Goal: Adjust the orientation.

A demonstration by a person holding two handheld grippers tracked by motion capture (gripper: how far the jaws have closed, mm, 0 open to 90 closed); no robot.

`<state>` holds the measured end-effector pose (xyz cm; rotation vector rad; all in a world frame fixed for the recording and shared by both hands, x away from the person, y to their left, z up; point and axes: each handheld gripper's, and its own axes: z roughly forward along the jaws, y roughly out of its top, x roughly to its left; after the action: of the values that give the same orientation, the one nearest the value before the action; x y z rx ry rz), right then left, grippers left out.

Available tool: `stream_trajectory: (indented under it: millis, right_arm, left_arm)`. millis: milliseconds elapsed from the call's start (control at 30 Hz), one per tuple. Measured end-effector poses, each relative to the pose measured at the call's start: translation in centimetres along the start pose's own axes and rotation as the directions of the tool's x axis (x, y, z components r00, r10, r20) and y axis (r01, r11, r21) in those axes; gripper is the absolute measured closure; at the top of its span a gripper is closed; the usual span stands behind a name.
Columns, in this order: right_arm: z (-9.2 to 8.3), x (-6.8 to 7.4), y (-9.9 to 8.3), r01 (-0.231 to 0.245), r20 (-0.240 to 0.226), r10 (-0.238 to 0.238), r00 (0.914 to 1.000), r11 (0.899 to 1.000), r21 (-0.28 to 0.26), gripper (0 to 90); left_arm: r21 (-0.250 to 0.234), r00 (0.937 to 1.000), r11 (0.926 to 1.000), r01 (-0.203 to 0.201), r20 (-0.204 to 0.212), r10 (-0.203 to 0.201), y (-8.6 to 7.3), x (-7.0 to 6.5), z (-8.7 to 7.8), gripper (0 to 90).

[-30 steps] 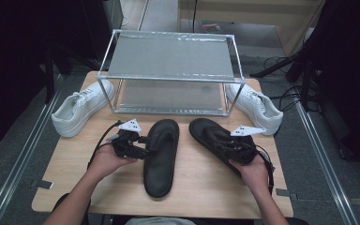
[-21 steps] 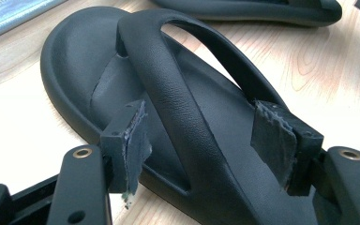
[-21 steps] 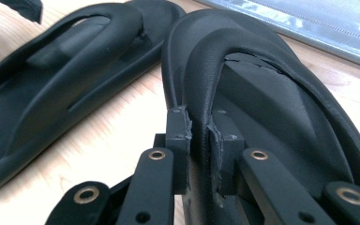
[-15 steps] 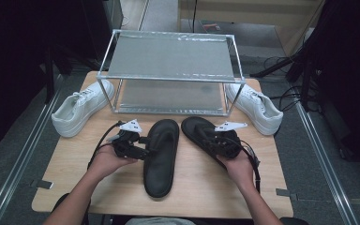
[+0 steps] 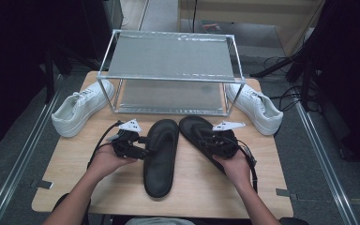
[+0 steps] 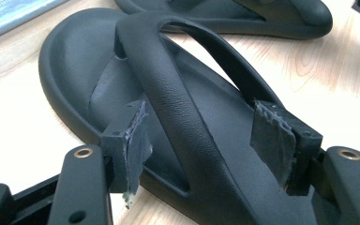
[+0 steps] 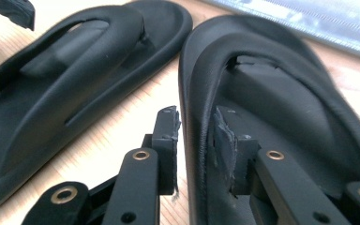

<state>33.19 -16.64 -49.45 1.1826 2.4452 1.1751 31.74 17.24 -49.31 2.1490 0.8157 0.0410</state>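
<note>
Two black thong sandals lie side by side on the wooden table (image 5: 75,159). The left sandal (image 5: 159,159) points away from me, and my left gripper (image 5: 132,143) stands open at its left side. In the left gripper view the pads (image 6: 132,140) straddle the sandal's strap (image 6: 178,93) without touching it. My right gripper (image 5: 219,140) sits over the right sandal (image 5: 194,129). Its jaws have just been opening. In the right gripper view the sandal's side rim (image 7: 192,93) is between them, with the outer pad (image 7: 166,129) standing clear of it.
A metal two-shelf rack (image 5: 168,58) stands at the back of the table. One white sneaker (image 5: 77,112) lies left of it and another (image 5: 255,108) lies to its right. Bare wood lies in front of the sandals. The floor drops away on both sides.
My right gripper slid the right sandal leftward until it lay close beside the left one, and its jaws now stand wider. The left hand and its sandal stayed put.
</note>
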Motion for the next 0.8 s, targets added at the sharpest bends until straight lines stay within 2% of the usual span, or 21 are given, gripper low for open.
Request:
stream_trajectory:
  millis: [200, 267, 300, 367, 433, 500, 533, 567, 600, 800]
  right_arm:
    - [-1.8, -0.5, 0.0, -0.001, -0.027, 0.000, 0.9996, 0.998, -0.055, 70.1]
    - [-2.4, -0.8, -0.1, 0.002, -0.022, -0.004, 0.9998, 0.997, -0.074, 68.5]
    - [-2.6, -0.9, -0.2, 0.002, -0.014, -0.003, 0.9999, 0.997, -0.078, 70.1]
    - [-2.7, -1.3, -0.3, 0.003, 0.000, -0.003, 1.0000, 0.997, -0.075, 78.4]
    - [-2.5, -1.6, -0.4, 0.004, 0.009, -0.004, 1.0000, 0.998, -0.057, 87.6]
    - [-1.9, -1.9, -0.4, -0.002, 0.006, 0.002, 1.0000, 0.999, -0.034, 90.0]
    - [-1.4, -1.9, -0.4, -0.002, 0.003, 0.002, 1.0000, 1.000, -0.020, 90.0]
    - [-1.4, -1.9, -0.4, -0.002, 0.003, 0.002, 1.0000, 1.000, -0.020, 90.0]
    - [-0.9, -1.7, -0.4, 0.002, -0.006, -0.002, 1.0000, 1.000, -0.008, 90.0]
    - [-0.2, -1.1, -0.4, 0.029, -0.011, -0.029, 0.9995, 0.999, 0.012, 90.0]
  left_arm:
    - [-0.015, 0.9996, 0.9995, 0.028, 0.003, -0.028, -0.1, 0.4, -0.6, 43.1]
    - [-0.021, 0.9992, 0.9989, 0.041, -0.005, -0.041, -0.1, 0.5, -0.9, 51.7]
    - [-0.026, 0.9988, 0.9988, 0.041, -0.025, -0.041, -0.1, 0.5, -1.1, 55.9]
    - [-0.035, 0.9979, 0.9987, 0.036, -0.053, -0.038, -0.1, 0.6, -1.4, 66.9]
    - [-0.011, 0.9963, 0.9983, 0.058, -0.064, -0.058, -0.3, 1.0, -1.5, 78.5]
    - [0.030, 0.9962, 0.9974, 0.065, -0.060, -0.063, -0.5, 1.3, -1.1, 86.8]
    - [0.063, 0.9960, 0.9960, 0.063, -0.067, -0.059, -0.5, 1.4, -0.7, 88.2]
    - [0.063, 0.9960, 0.9960, 0.063, -0.067, -0.059, -0.5, 1.4, -0.7, 88.2]
    - [0.097, 0.9965, 0.9936, 0.058, -0.066, -0.052, -0.6, 1.3, -0.1, 88.4]
    - [0.138, 0.9976, 0.9893, 0.045, -0.058, -0.038, -0.6, 1.0, 0.8, 88.2]
